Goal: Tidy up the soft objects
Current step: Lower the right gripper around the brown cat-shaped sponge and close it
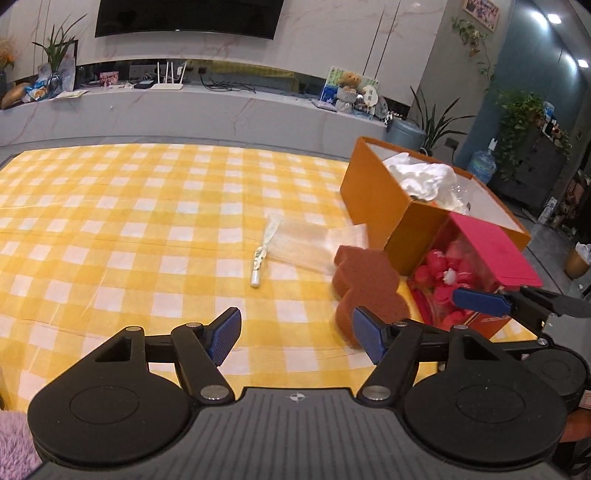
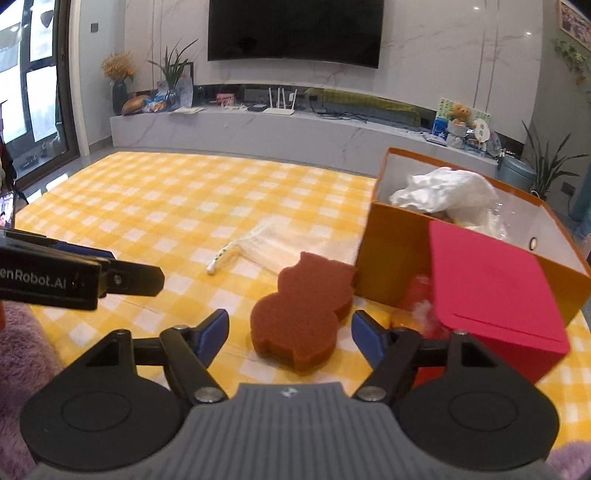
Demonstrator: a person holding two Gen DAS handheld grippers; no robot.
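Both the left gripper (image 1: pixel 295 334) and the right gripper (image 2: pixel 290 334) are spread wide, holding nothing. The brown sponge (image 2: pixel 301 314) lies flat on the checked worktop (image 2: pixel 147 199) toward its right edge, just before the orange box (image 2: pixel 391 266). The red box (image 2: pixel 495 291) hides part of the orange one, whose white contents (image 2: pixel 443 188) are too crumpled to identify.

Yellow checked tablecloth (image 2: pixel 155 192), wall television (image 2: pixel 295 33) (dark), white router (image 2: pixel 279 110), potted plants (image 1: pixel 55 48)
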